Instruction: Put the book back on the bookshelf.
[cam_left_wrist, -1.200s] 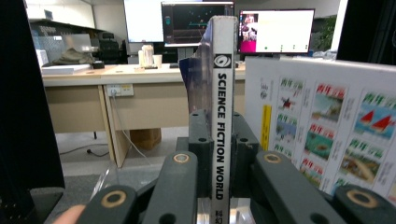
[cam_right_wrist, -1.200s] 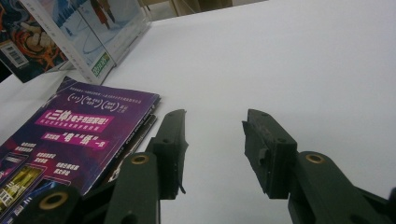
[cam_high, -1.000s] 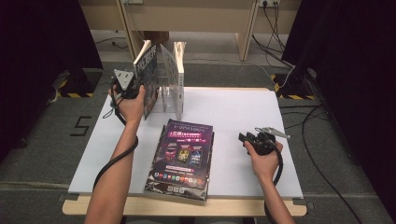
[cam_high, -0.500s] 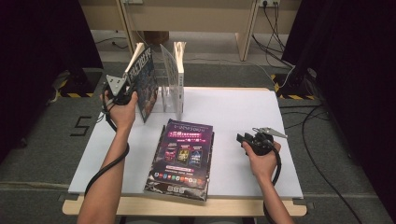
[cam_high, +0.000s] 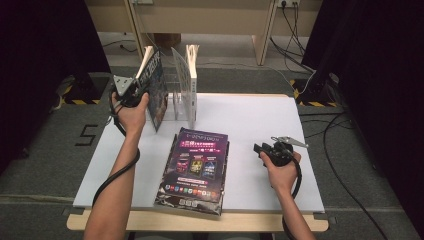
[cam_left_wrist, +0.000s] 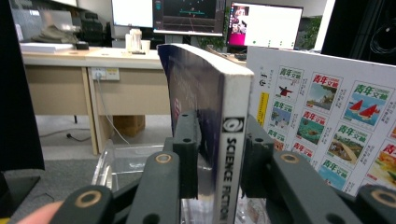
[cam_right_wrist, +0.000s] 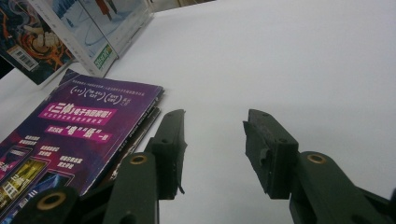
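A thick dark book (cam_high: 155, 90) with "SCIENCE FICTION" on its spine (cam_left_wrist: 233, 140) leans left in a clear rack (cam_high: 175, 102) at the table's far left. My left gripper (cam_high: 141, 92) is at its spine. Its jaws have just been opening, and the spine stands between them (cam_left_wrist: 219, 135) with the pads close alongside, not pressing. A white magazine (cam_high: 191, 85) with small colour covers on its back (cam_left_wrist: 327, 107) stands in the same rack. My right gripper (cam_high: 260, 148) rests low over the white table (cam_high: 260, 115), open and empty (cam_right_wrist: 215, 135), beside a purple magazine (cam_high: 197, 165).
The purple magazine (cam_right_wrist: 70, 135) tops a small flat stack near the table's front edge. Cables trail on the floor at the right (cam_high: 330, 125). A wooden desk (cam_high: 200, 15) stands beyond the table, with monitors (cam_left_wrist: 187, 16) on it.
The dark book has tipped over to the left in the rack, and my left hand moved slightly left with it. The right hand has stayed put.
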